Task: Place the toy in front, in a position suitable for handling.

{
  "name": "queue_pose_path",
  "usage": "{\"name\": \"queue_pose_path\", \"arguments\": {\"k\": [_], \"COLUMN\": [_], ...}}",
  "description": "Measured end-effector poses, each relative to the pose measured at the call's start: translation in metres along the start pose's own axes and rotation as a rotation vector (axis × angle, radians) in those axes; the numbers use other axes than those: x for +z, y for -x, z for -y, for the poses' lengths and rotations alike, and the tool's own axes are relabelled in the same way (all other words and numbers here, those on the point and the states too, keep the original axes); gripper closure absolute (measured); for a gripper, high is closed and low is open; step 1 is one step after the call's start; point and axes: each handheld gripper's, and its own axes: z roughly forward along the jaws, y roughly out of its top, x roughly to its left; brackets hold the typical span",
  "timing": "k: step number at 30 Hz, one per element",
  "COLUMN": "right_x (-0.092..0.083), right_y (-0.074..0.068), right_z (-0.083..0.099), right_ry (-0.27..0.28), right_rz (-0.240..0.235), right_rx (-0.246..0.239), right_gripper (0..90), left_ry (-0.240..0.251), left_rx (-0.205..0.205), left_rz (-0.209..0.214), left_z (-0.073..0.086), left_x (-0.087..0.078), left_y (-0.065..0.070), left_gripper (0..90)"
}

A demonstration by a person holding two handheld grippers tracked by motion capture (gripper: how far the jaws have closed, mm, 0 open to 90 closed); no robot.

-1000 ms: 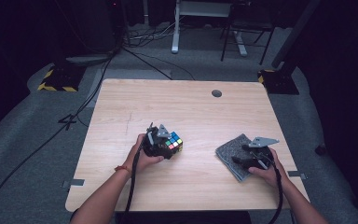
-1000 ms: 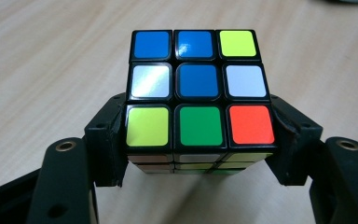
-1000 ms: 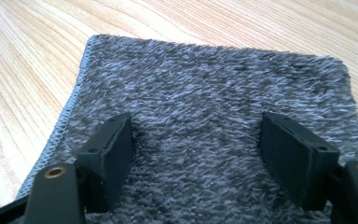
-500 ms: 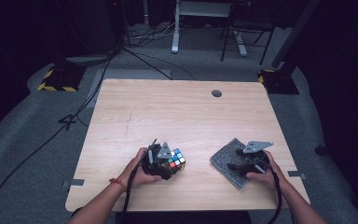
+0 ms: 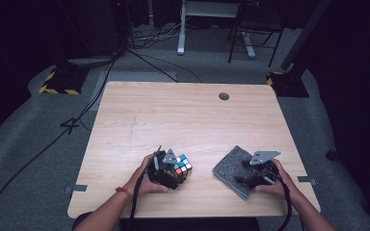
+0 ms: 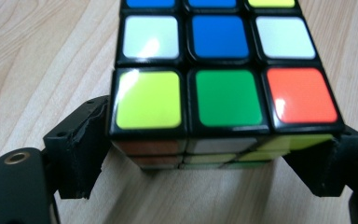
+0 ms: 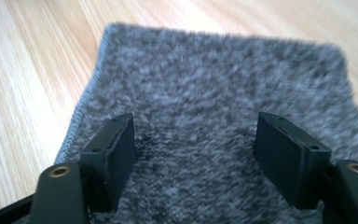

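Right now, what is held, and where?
Nothing: left tool, jaws just opening, straddles the multicoloured plastic puzzle cube; right tool open over fuzzy grey cloth.

The puzzle cube (image 6: 226, 70) sits dead centre and runs off the top edge of the frame, resting on the pale wooden table (image 6: 42, 56). On its top face the nearest row reads yellow, green, orange from left to right; the row behind it reads white, blue, white. The left gripper (image 6: 212, 163) has just been opening its jaws, and the cube stands between them. The black jaw at lower left sits just beside the cube's near left corner, the one at lower right just beside its right corner. Whether either pad touches the cube, I cannot tell.
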Motion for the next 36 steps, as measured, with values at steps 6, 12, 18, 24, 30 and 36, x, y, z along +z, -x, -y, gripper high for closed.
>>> {"name": "queue_pose_path", "arguments": {"k": [6, 12, 18, 24, 30, 36], "right_x": [0.003, 0.004, 0.008, 0.008, 0.007, 0.002], "right_y": [0.002, 0.003, 0.003, 0.005, 0.009, 0.01], "right_z": [0.0, -0.002, -0.006, -0.006, -0.007, -0.006], "right_ry": [-0.012, 0.004, 0.02, 0.03, 0.049, 0.076], "right_rz": [-0.004, 0.008, 0.024, 0.025, 0.018, 0.019], "right_rx": [0.002, 0.006, -0.014, -0.015, -0.01, -0.003], "right_gripper": [32.0, 50.5, 70.8, 75.2, 77.3, 77.5], "left_ry": [-0.003, 0.0, -0.001, 0.02, 0.03, 0.025], "left_rx": [0.021, 0.068, 0.098, 0.117, 0.119, 0.118], "left_rz": [0.011, 0.012, 0.028, 0.04, 0.045, 0.043], "left_z": [-0.002, -0.004, -0.006, -0.006, -0.005, -0.006], "left_x": [0.002, 0.003, 0.005, 0.008, 0.008, 0.008], "left_y": [-0.003, -0.004, -0.008, -0.01, -0.011, -0.011], "left_gripper": [22.3, 32.8, 33.4, 33.5, 33.5, 33.6]}}
